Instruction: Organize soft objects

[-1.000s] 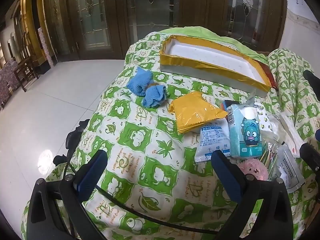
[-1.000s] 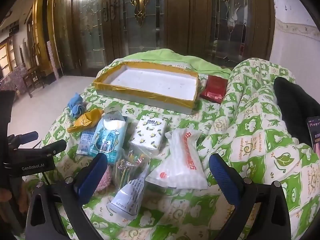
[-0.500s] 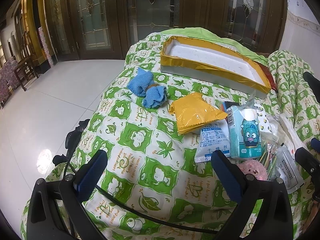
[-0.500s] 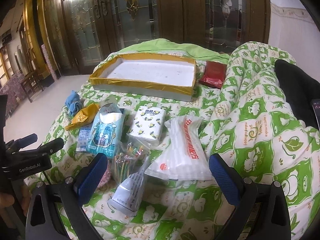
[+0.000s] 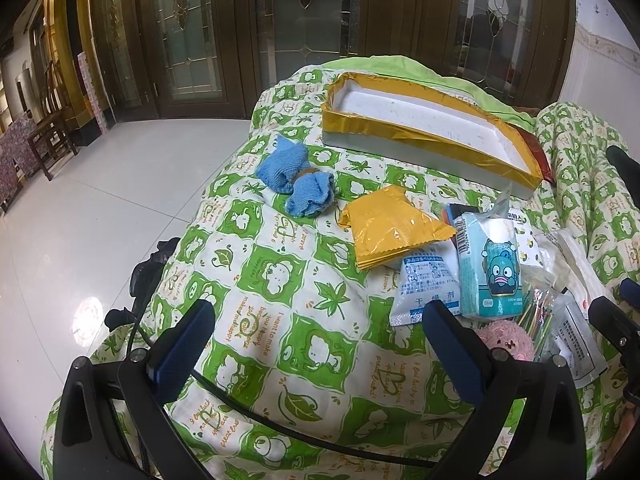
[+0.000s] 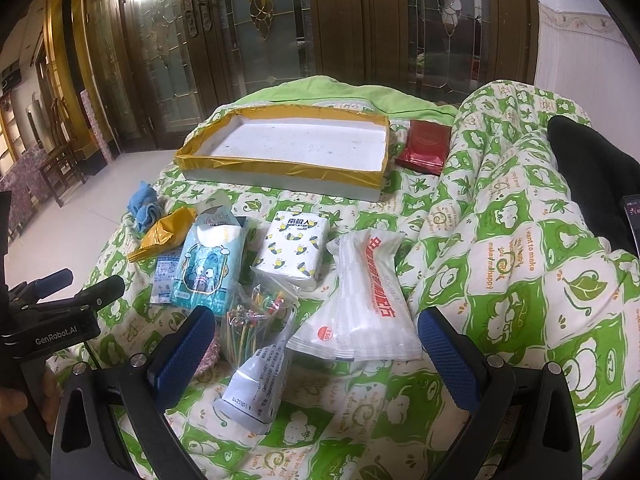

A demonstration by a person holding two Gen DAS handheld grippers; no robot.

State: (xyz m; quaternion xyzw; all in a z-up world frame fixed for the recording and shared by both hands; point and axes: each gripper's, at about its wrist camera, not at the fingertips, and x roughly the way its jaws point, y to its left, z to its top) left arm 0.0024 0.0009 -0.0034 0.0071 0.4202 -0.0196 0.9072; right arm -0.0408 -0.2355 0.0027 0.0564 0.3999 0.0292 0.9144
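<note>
Green-and-white leaf-print quilt (image 5: 276,280), blue cloth (image 5: 296,180), yellow packet (image 5: 388,232), seemingly gold-taped white tray (image 6: 280,168).

I see a green-and-white patterned quilt (image 6: 500,240) carrying a gold-taped white tray (image 6: 280,168), a red packet (image 6: 426,146), blue cloth (image 5: 298,180), yellow wrapper (image 5: 390,230), tissue packs (image 6: 296,250) and a white wipes bag (image 6: 366,304).

A home interior: quilt-covered bed (image 6: 500,248), ornate glazed wooden doors (image 6: 280,20), tiled floor (image 5: 80,208), wooden chair (image 5: 52,136).
</note>
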